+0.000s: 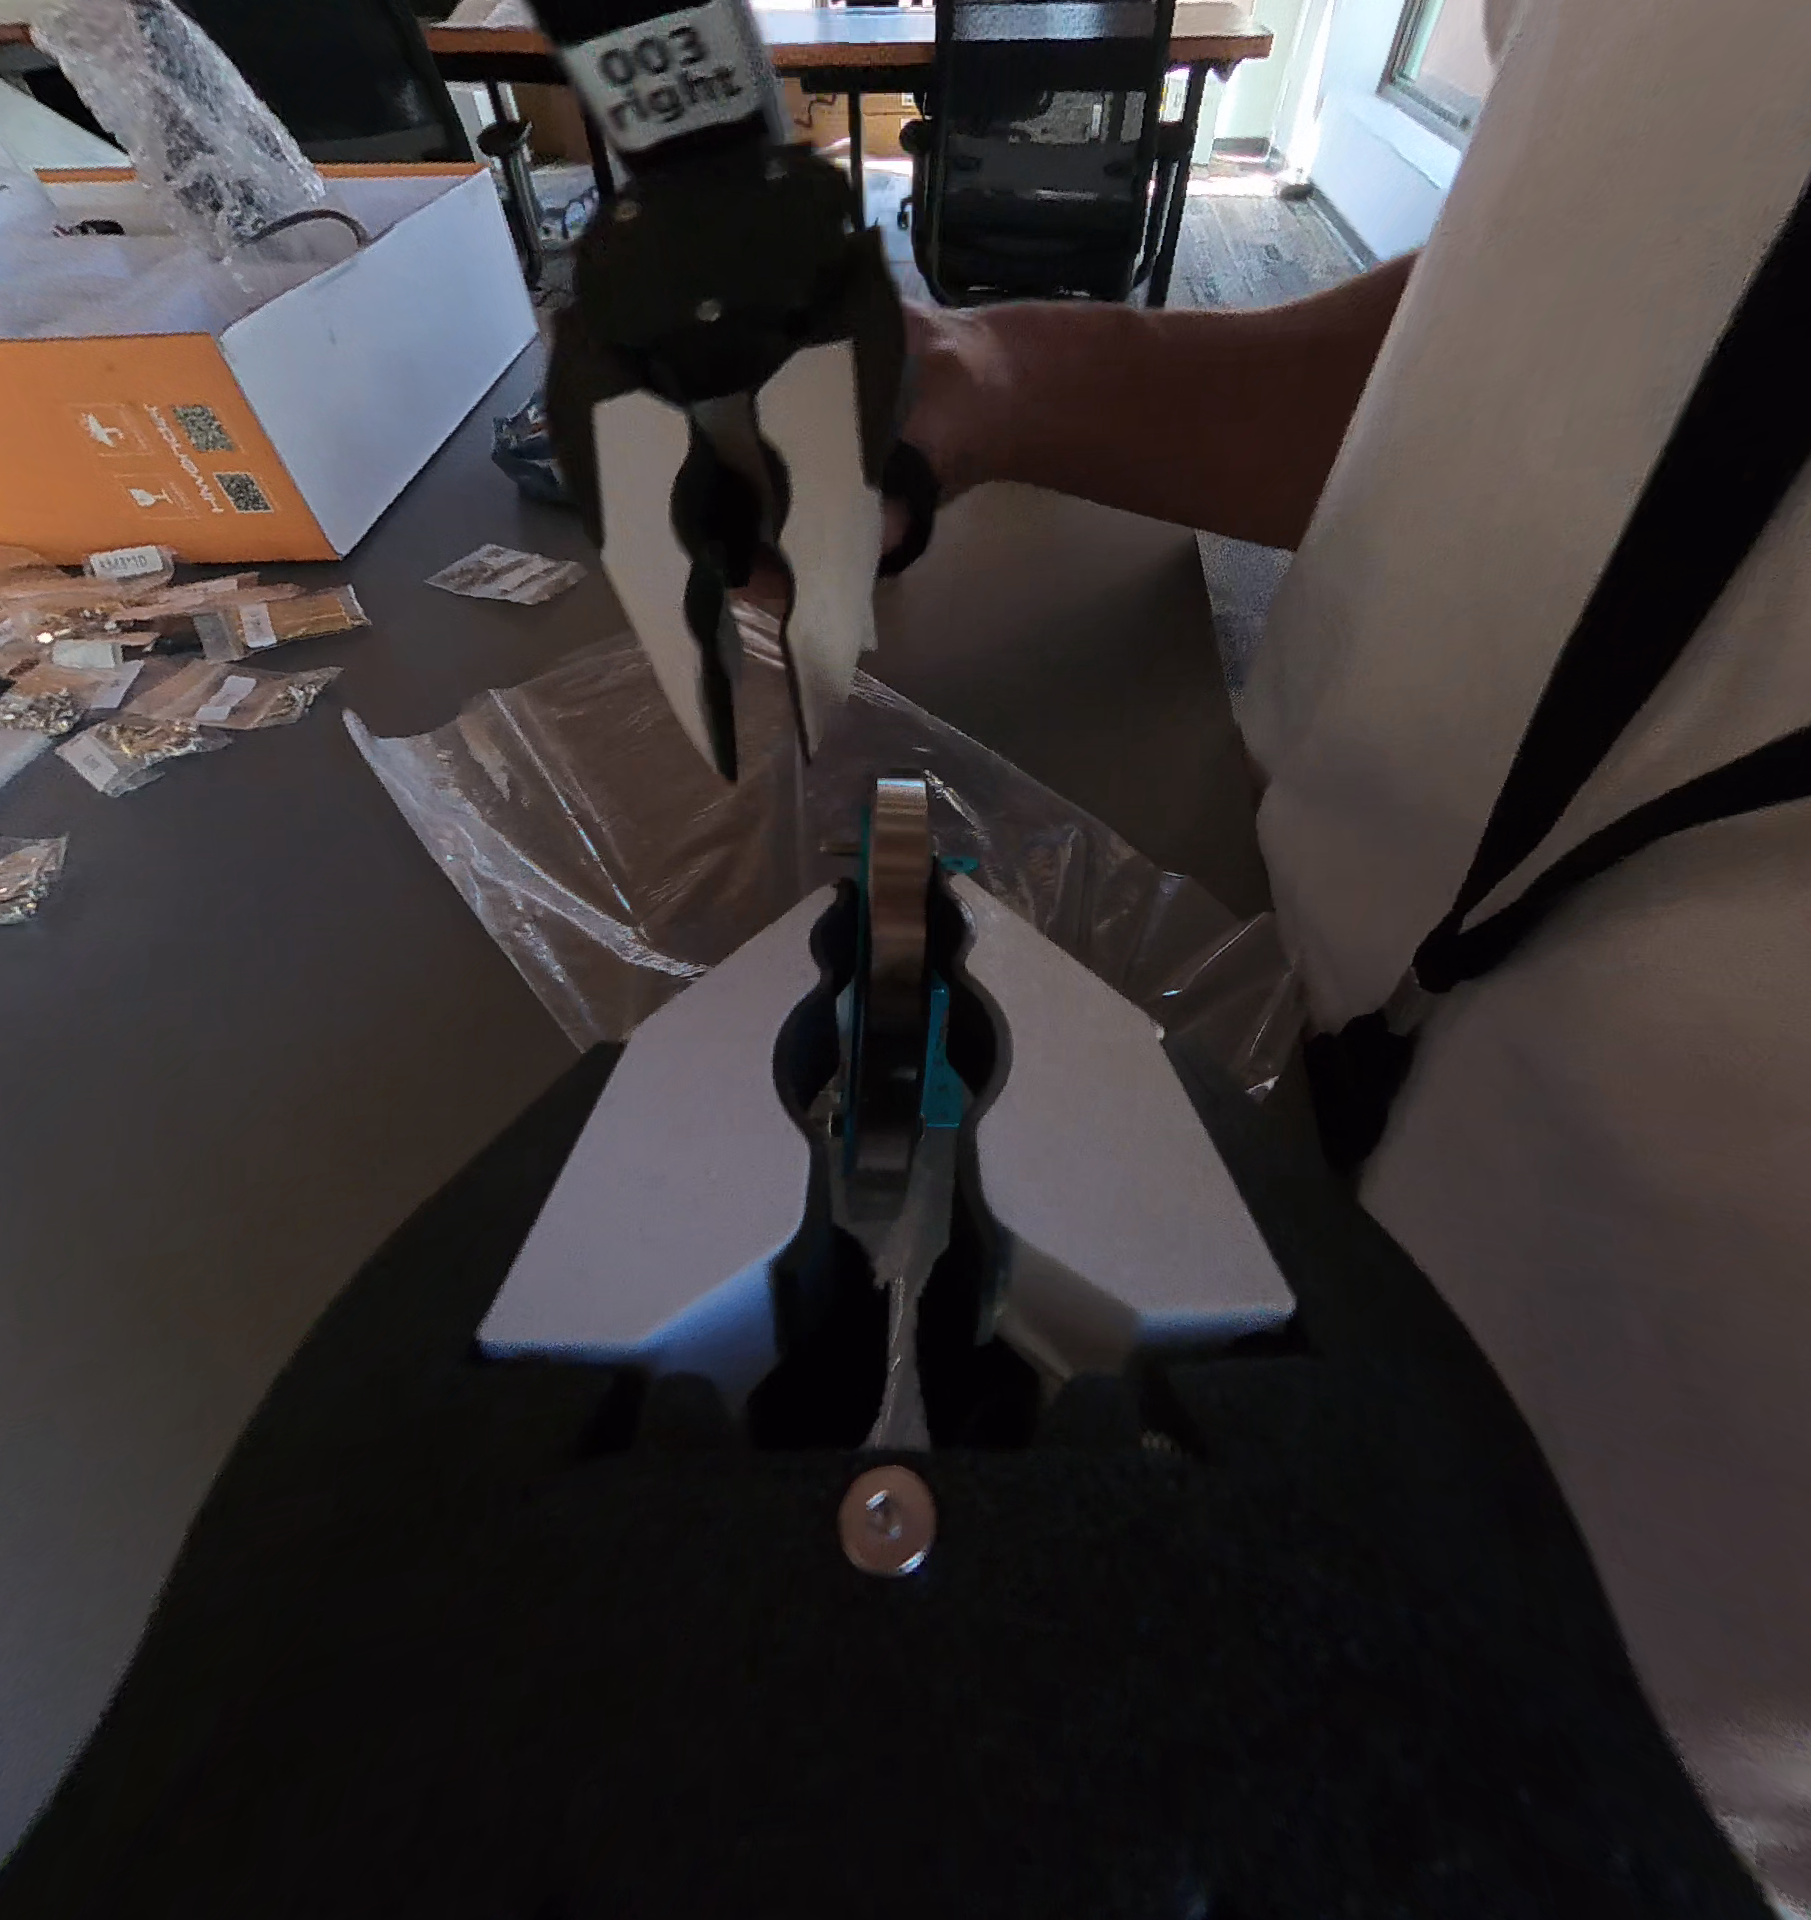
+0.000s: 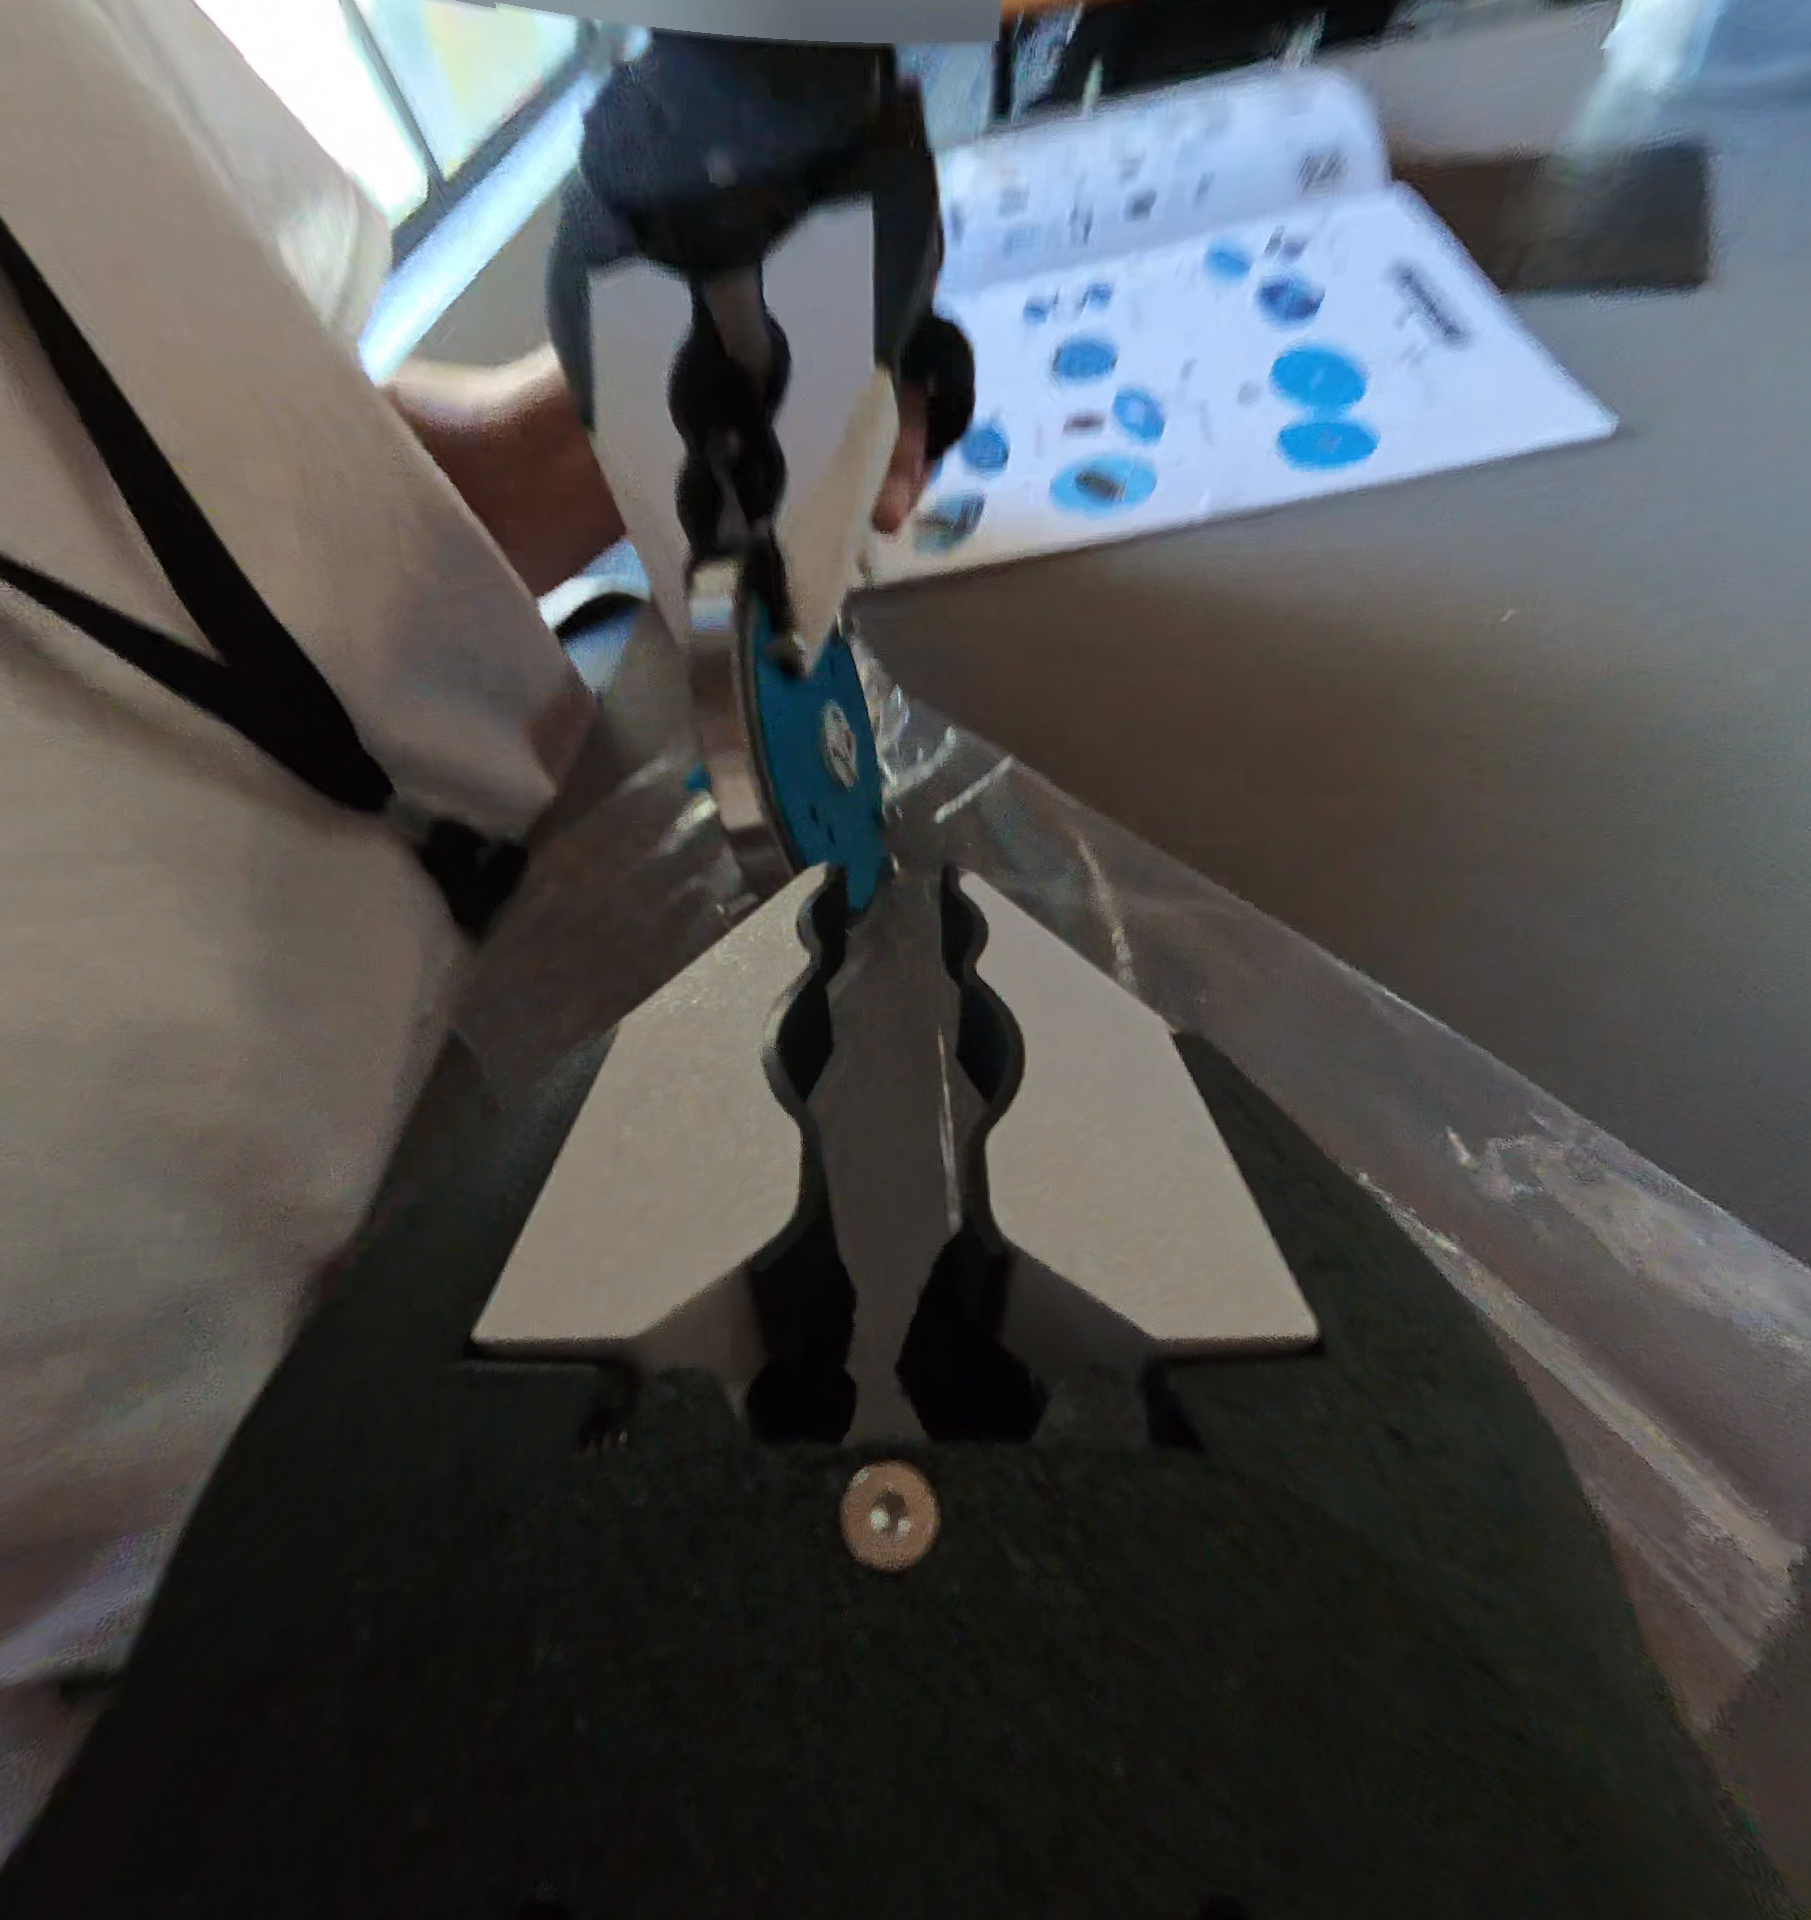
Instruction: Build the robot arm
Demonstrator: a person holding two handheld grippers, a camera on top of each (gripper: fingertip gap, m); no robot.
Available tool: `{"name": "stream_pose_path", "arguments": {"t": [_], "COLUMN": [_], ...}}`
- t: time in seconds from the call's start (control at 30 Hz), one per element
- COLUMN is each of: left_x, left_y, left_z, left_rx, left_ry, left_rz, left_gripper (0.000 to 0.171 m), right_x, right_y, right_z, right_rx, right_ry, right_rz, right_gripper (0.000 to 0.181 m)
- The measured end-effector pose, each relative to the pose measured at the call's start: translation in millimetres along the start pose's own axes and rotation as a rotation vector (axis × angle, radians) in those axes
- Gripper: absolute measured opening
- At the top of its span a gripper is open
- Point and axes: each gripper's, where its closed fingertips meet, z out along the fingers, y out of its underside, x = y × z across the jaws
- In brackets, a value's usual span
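An office room with dark chairs (image 1: 1046, 145) and further desks at 12 o'clock forms the background; the work surface is a dark grey tabletop (image 1: 205, 1039).

Left wrist view: the left claw (image 1: 896, 831) occupies the lower centre, its jaws closed on a disc-shaped part, a silver metal ring (image 1: 899, 883) backed by a blue plate (image 1: 937, 1049), seen edge-on and standing upright between the fingers. A clear plastic bag (image 1: 589, 831) lies spread on the tabletop beneath and around the part. At 12 o'clock the right claw (image 1: 766, 764) points down toward the part, its tips close together just above the ring; whether they touch the ring cannot be told. A hand (image 1: 984, 416) behind it holds this tool. At 10 o'clock lies an open orange and white box (image 1: 257, 416), with bubble wrap (image 1: 184, 114) rising from it. Small packets of hardware (image 1: 153, 665) are scattered at 9 o'clock. A person's pale shirt (image 1: 1607, 727) with a black lanyard (image 1: 1628, 623) fills the 3 o'clock side.

Right wrist view (blurred): the right claw (image 2: 880, 883) has its jaws nearly closed, with clear bag film between them and the lower edge of the blue plate (image 2: 813, 748) at their tips. The left claw (image 2: 766, 613) grips the part from 12 o'clock. A printed sheet with blue figures (image 2: 1244, 364) lies on the tabletop (image 2: 1400, 779) at 1 o'clock.
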Motion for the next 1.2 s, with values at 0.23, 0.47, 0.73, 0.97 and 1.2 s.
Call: {"name": "stream_pose_path", "arguments": {"t": [0.23, 0.47, 0.73, 0.97, 1.2], "left_x": [8.9, 5.5, -8.3, -11.5, -10.0], "left_y": [1.5, 3.6, 3.4, -4.7, 2.3], "left_z": [-0.7, -8.0, -9.2, -7.6, -11.7], "left_rx": [-0.023, -0.021, -0.036, -0.024, -0.014], "left_ry": [-0.047, -0.065, -0.059, -0.048, -0.044], "left_rz": [0.073, 0.052, 0.08, 0.115, 0.083], "left_gripper": [0.013, 0.013, 0.012, 0.012, 0.012], "right_x": [-0.3, 13.9, 57.5, 86.6, 61.5], "right_y": [26.3, 39.2, 34.5, 34.4, -7.8], "right_z": [45.2, 57.9, 51.1, 39.0, 44.2], "right_rx": [-0.271, -0.393, -0.393, -0.388, -0.195], "right_ry": [-0.223, -0.317, -0.095, 0.077, -0.011], "right_rz": [-0.266, -0.437, -0.382, -0.369, -0.394], "right_gripper": [0.015, 0.001, 0.0, 0.0, 0.002]}}
